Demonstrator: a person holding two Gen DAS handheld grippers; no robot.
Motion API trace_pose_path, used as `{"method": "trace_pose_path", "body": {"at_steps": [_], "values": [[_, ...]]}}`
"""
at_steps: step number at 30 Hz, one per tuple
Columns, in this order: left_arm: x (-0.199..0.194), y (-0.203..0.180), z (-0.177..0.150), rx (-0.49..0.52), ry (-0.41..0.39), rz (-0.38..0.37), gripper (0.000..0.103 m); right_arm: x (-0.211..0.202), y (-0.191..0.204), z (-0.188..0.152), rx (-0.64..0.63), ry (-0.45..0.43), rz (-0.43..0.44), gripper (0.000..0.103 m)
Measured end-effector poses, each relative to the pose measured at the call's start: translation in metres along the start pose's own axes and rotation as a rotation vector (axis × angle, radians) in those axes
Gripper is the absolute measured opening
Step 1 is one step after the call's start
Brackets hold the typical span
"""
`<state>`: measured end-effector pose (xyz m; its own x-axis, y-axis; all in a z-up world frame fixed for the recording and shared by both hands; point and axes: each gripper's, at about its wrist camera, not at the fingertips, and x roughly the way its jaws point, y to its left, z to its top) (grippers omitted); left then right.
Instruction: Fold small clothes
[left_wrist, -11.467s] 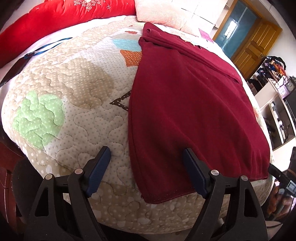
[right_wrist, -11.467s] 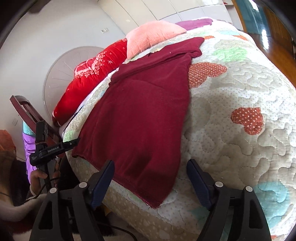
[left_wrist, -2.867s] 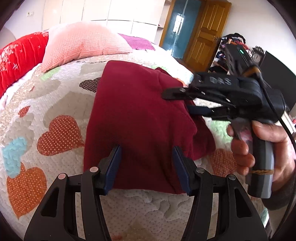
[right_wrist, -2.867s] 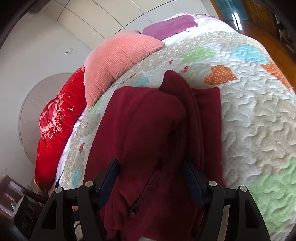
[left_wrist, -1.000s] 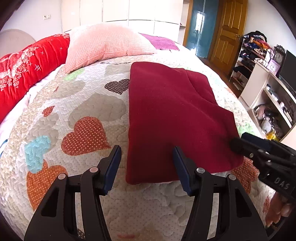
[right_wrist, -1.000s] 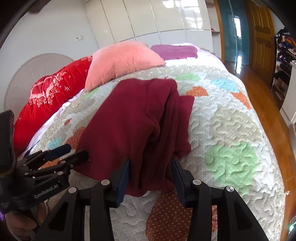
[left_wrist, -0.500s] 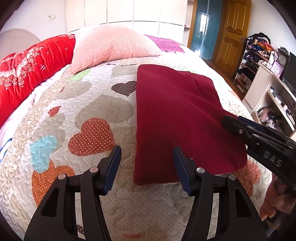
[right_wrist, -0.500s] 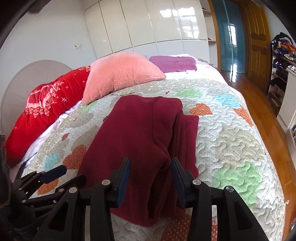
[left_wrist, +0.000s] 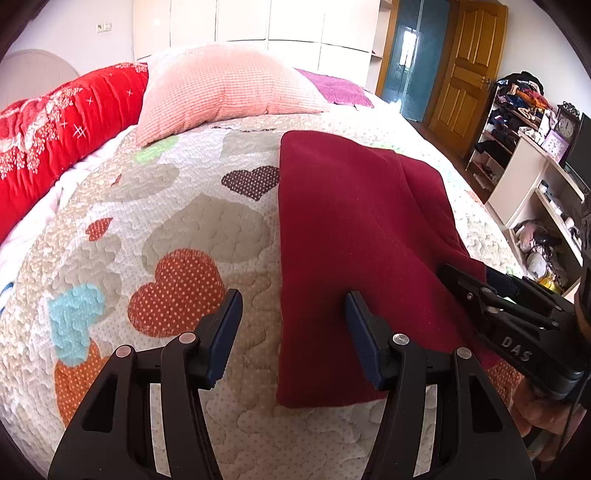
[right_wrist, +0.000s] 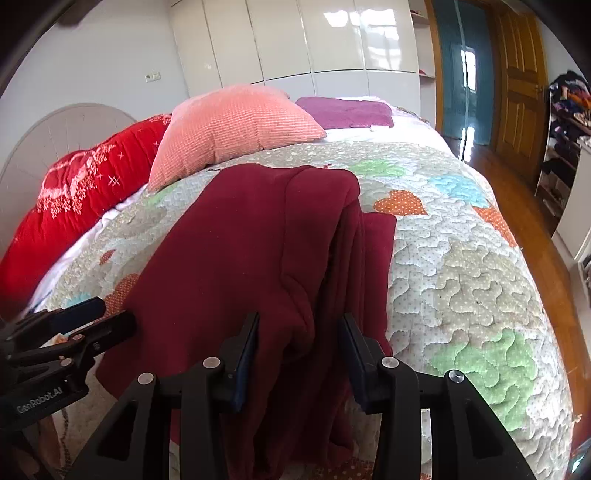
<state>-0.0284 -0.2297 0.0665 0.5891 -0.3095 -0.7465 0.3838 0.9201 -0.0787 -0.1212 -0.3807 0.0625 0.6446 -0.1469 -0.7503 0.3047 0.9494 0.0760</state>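
Note:
A dark red garment lies folded into a long stack on the heart-patterned quilt. My left gripper is open and empty, hovering over the garment's near left edge. My right gripper is open, its fingers on either side of the bunched folded layers of the garment at its near right end; I cannot tell if they touch the cloth. The right gripper also shows in the left wrist view, at the garment's right corner. The left gripper shows at the left in the right wrist view.
A pink pillow and a red cushion lie at the head of the bed, with a purple cloth behind. White shelves and a wooden door stand to the right of the bed.
Both grippers have moved closer over the garment's near end. The right gripper's fingers now straddle the bunched folds. The garment lies as before.

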Motion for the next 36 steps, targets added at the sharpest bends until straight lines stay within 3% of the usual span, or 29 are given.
{"method": "trace_pose_path", "body": {"at_steps": [3,6,10,14,18,19,21,22,26,30,36], "values": [[0.0,0.003,0.002,-0.005,-0.003,-0.01,0.057,-0.01,-0.01,0.003,0.067,-0.037,0.047,0.041],[0.001,0.01,0.009,-0.038,-0.006,-0.04,0.058,-0.01,-0.012,0.006,0.064,-0.061,0.028,0.049],[0.008,0.013,0.019,-0.057,0.003,-0.054,0.06,-0.003,-0.017,0.014,0.105,-0.05,0.037,0.049],[0.011,0.009,0.022,-0.035,-0.001,-0.041,0.06,-0.009,-0.024,0.023,0.171,-0.099,0.088,0.05],[0.016,0.006,0.022,-0.041,0.001,-0.042,0.061,0.014,-0.021,0.031,0.136,-0.035,0.019,0.05],[0.017,0.005,0.021,-0.044,0.001,-0.041,0.061,0.021,-0.02,0.033,0.124,-0.028,0.016,0.049],[0.017,0.003,0.021,-0.042,0.001,-0.039,0.061,0.029,-0.016,0.035,0.093,-0.017,-0.001,0.032],[0.017,0.001,0.021,-0.035,0.001,-0.037,0.061,0.027,-0.013,0.036,0.071,-0.019,-0.006,0.028],[0.02,-0.004,0.022,-0.011,0.004,-0.039,0.061,0.011,-0.014,0.04,0.008,-0.083,-0.077,0.003],[0.027,-0.008,0.021,-0.025,0.019,-0.047,0.061,0.032,-0.031,0.032,0.064,-0.006,-0.079,0.003],[0.027,-0.01,0.021,-0.016,0.019,-0.046,0.061,0.0,-0.046,0.03,0.171,-0.052,0.006,0.009]]}}
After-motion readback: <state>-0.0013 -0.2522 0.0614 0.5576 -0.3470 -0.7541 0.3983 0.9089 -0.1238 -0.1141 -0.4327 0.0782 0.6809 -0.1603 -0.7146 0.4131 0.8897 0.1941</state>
